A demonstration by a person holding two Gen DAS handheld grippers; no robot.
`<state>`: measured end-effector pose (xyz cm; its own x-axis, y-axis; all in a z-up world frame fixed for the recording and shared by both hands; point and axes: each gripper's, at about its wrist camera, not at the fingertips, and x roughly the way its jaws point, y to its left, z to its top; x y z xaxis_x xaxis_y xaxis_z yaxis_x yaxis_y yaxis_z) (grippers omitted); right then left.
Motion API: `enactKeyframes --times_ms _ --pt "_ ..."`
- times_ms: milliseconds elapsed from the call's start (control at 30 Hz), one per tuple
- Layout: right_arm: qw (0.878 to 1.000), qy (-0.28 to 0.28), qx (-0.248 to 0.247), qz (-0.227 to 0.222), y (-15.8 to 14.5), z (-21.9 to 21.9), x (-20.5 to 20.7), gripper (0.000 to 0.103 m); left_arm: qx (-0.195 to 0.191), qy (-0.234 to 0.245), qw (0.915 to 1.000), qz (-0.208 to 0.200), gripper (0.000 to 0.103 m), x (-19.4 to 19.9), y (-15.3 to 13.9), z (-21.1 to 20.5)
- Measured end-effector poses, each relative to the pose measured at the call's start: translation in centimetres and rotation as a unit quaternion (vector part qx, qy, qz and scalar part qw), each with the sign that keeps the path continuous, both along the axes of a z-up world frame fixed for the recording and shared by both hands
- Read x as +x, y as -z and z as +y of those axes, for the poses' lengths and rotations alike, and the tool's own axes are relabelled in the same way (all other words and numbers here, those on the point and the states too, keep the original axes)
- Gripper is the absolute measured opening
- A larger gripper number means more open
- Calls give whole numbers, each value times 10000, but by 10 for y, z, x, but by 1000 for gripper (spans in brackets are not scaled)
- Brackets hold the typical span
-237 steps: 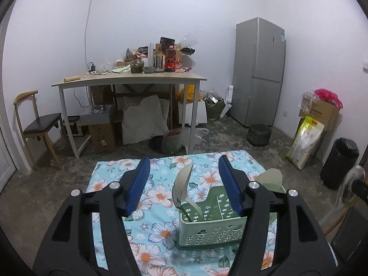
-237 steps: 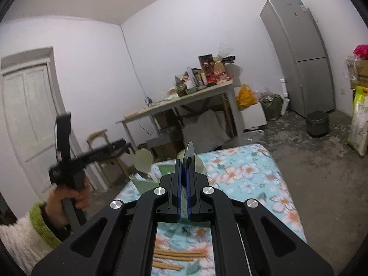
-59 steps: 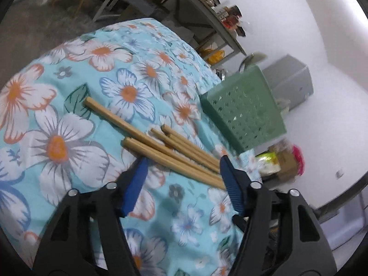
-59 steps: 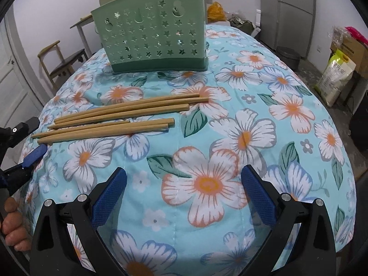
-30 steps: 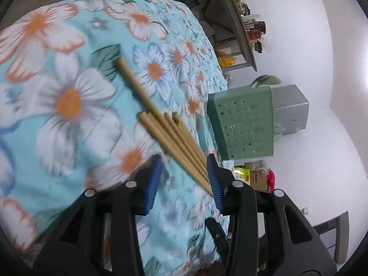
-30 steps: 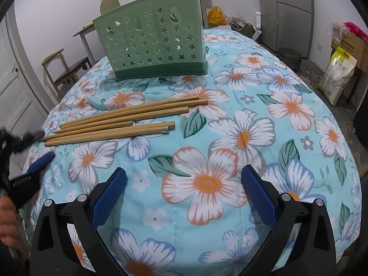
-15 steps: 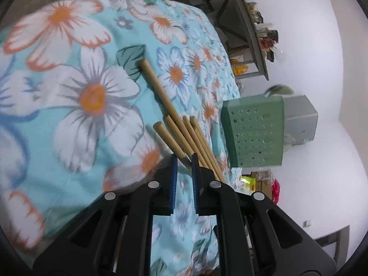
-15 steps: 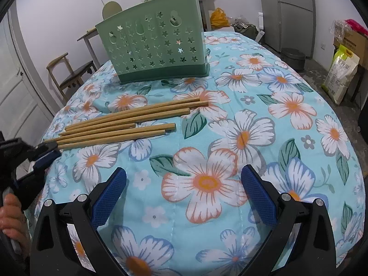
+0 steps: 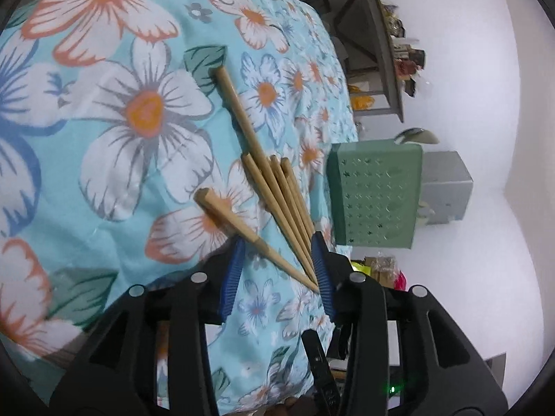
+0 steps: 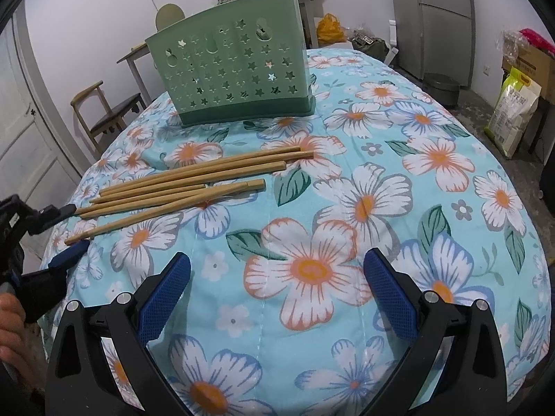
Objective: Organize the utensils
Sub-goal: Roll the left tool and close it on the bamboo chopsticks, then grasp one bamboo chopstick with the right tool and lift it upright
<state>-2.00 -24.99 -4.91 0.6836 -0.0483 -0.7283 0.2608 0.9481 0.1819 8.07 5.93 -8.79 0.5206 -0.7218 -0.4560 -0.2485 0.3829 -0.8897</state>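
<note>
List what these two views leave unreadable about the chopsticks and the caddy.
- Chopsticks, left wrist view: thin tips run behind the left claw; contact unclear.
- Green caddy, right wrist view: its perforated wall hides the spoon handles.
- Chopstick count: overlapping sticks, uncertain in both views.

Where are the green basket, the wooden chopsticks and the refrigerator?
green basket (image 10: pixel 236 76), right wrist view, on its star-holed front wall.
wooden chopsticks (image 10: pixel 194 187), right wrist view, on the middle of the bundle lying on the flowered cloth.
refrigerator (image 10: pixel 437 14), right wrist view, on its grey door.
</note>
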Motion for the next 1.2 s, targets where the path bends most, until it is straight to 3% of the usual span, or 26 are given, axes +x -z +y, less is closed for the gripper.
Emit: enactKeyframes --times_ms 133,200,267,433,667,800,900,1000,1100,1200 --pt "10000 59 40 -59 0 0 -1 98 172 -167 9997 85 33 2 -3 -6" --pt "9999 70 73 -94 0 -1 -2 98 234 -235 9993 164 20 3 -1 -7" --pt "9999 51 107 -104 0 -3 -2 98 169 -300 9991 257 13 1 6 -4" --pt "9995 -77 305 -101 -2 -10 -6 98 175 -210 9996 83 13 1 7 -2" --pt "9985 -392 307 248 -12 -14 -9 97 663 168 9962 -543 14 -2 -5 -7" --pt "9962 -850 -4 -174 -43 -6 -5 97 989 422 9896 -951 16 -8 -10 -9" --pt "9866 -1437 -368 -682 -77 17 4 93 1140 541 9850 -1176 16 -11 -12 -9" --pt "9754 -1860 -479 -1085 -99 41 23 80 1289 608 9800 -1387 17 -15 -13 -10" --pt "9632 -2430 -383 -1087 -106 65 50 66 1468 668 9736 -1614 18 -21 -15 -11" --pt "9365 -3362 -470 -884 -105 101 80 52 1610 693 9679 -1802 19 -25 -17 -12"
